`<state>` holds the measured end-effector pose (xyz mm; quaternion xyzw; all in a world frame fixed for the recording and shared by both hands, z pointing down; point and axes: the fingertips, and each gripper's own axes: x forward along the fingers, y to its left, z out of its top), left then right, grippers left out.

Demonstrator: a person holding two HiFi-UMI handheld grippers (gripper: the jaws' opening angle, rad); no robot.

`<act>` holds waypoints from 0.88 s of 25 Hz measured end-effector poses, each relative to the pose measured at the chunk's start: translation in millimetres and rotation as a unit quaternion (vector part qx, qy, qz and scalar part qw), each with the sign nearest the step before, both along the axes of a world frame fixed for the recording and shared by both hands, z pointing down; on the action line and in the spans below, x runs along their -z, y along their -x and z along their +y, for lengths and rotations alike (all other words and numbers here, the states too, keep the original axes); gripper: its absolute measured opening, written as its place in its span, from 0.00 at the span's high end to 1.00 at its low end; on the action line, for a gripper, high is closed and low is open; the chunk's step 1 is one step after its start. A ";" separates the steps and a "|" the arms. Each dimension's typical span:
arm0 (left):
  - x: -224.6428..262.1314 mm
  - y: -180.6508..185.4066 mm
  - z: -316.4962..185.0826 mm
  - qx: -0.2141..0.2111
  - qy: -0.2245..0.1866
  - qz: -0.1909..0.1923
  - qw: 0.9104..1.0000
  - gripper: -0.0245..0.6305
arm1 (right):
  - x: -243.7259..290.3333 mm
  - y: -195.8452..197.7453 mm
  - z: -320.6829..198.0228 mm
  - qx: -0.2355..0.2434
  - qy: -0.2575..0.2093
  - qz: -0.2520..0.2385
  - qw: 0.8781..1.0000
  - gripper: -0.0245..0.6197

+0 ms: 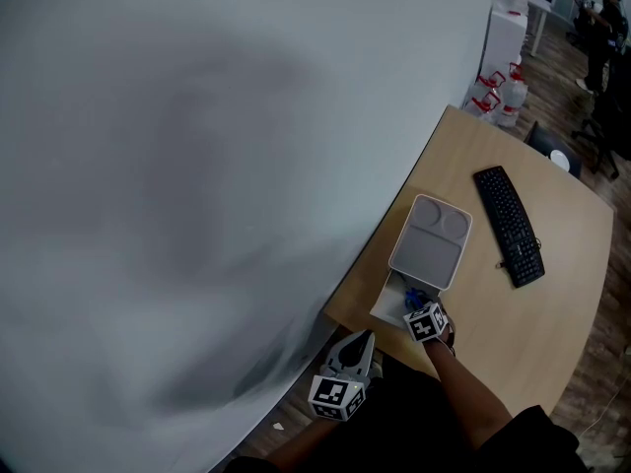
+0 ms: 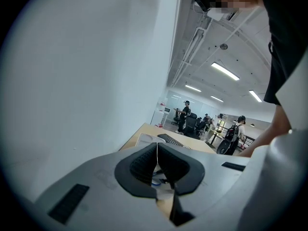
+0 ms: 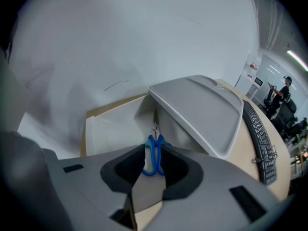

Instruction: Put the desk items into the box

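Note:
A pair of blue-handled scissors (image 3: pixel 154 154) hangs between the pads of my right gripper (image 3: pixel 153 146), blades pointing down into the white box (image 3: pixel 110 129). Both pads touch the handles. In the head view that right gripper (image 1: pixel 426 321) is over the box (image 1: pixel 387 302) at the desk's near corner, and the blue scissors (image 1: pixel 415 297) show just beyond it. The box's lid (image 1: pixel 431 241) stands open, leaning away. My left gripper (image 1: pixel 360 348) hangs off the desk's edge by the wall. In its own view, the left gripper (image 2: pixel 157 147) has its pads closed together with nothing between them.
A black keyboard (image 1: pixel 509 225) lies on the wooden desk (image 1: pixel 537 313) to the right of the box. A large white wall (image 1: pixel 197 166) runs along the desk's left edge. Chairs and people are far off at the upper right.

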<state>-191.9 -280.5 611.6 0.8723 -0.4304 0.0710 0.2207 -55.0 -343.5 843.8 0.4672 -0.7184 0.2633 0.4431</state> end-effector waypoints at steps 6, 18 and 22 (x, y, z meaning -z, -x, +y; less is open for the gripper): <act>10.5 12.4 12.1 0.013 -0.008 0.012 1.000 0.94 | 27.4 3.0 7.0 -0.035 -0.033 -0.026 0.999 0.74; 5.8 -29.2 53.7 -0.037 0.008 0.068 0.997 0.94 | 142.3 -32.3 57.8 -0.126 -0.117 -0.073 0.982 0.85; 14.4 -49.2 62.1 -0.062 0.008 0.089 0.994 0.94 | 173.6 -52.5 84.1 -0.127 -0.155 -0.059 0.978 0.85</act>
